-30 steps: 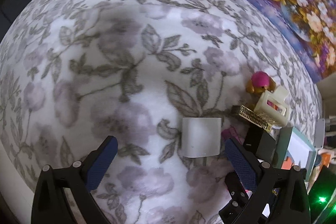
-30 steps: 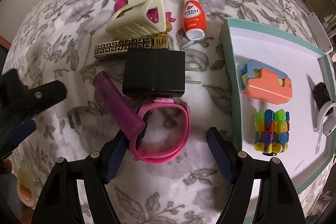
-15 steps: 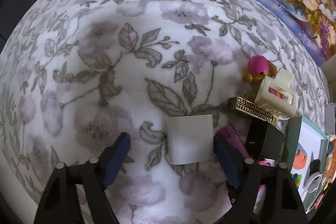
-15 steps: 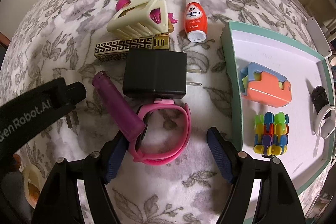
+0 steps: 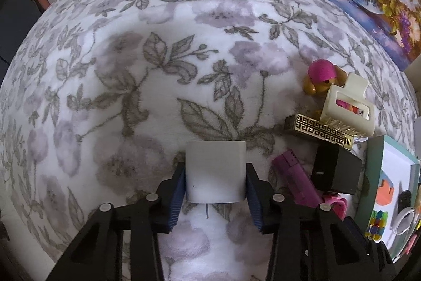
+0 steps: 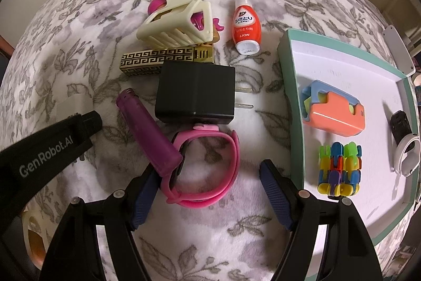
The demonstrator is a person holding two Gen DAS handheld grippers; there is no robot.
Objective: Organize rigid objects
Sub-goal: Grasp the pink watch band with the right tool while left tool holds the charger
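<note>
The left tool (image 5: 215, 185) is clenched on the white charger (image 5: 215, 171), which sits between its fingers on the blanket; next, lift it toward the tray (image 6: 342, 75). The right tool (image 6: 205, 192) hangs released over the pink watch (image 6: 208, 167).

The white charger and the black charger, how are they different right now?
The white charger is clamped between the fingers of the left hand-held gripper; the black charger lies free on the floral blanket. The white one is pale and rounded, the black one dark and boxier. The black one's prongs show fully; both are wall plugs.
</note>
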